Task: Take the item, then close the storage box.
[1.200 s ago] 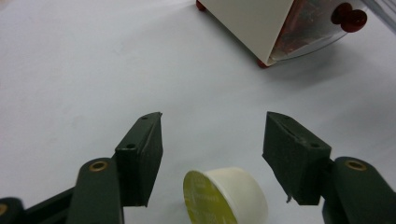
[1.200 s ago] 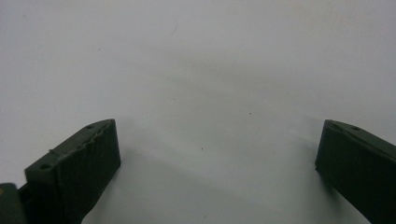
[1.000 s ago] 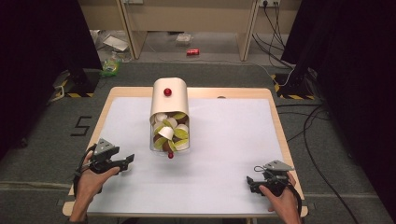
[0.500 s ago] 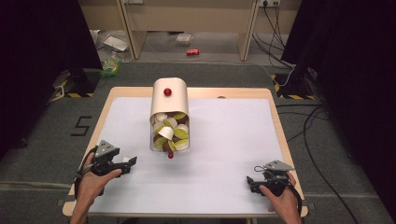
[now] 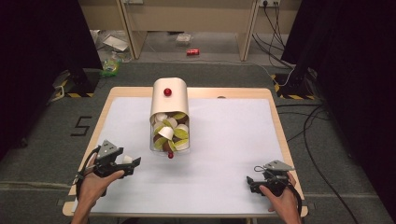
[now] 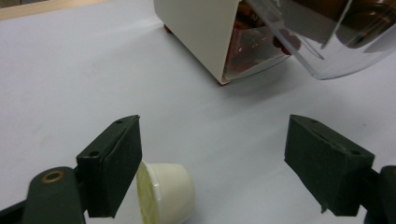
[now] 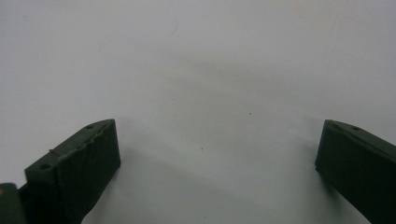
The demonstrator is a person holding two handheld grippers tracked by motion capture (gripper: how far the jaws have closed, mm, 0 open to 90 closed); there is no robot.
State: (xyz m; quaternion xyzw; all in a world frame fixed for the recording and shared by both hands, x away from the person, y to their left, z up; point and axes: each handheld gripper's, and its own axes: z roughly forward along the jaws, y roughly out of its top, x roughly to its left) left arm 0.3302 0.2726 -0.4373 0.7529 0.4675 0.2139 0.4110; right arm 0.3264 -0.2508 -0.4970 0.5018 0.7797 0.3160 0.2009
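Jaws of left gripper (image 6: 212, 154) spread wide, capsule (image 6: 166, 192) touching one.

Cream dispenser (image 5: 170, 95) with red knob (image 5: 167, 92), white and green capsules (image 5: 169, 131)

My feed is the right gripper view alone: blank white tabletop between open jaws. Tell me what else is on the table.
Observer: A cream dispenser with a clear front, full of capsules, stands mid-table, ahead and left of the right gripper.
Operator: Report the left gripper.
Observer: The left gripper is open, at the table's near left.
Operator: Say what's between its jaws.
Observer: One white capsule lies on its side close by one jaw, ungripped.
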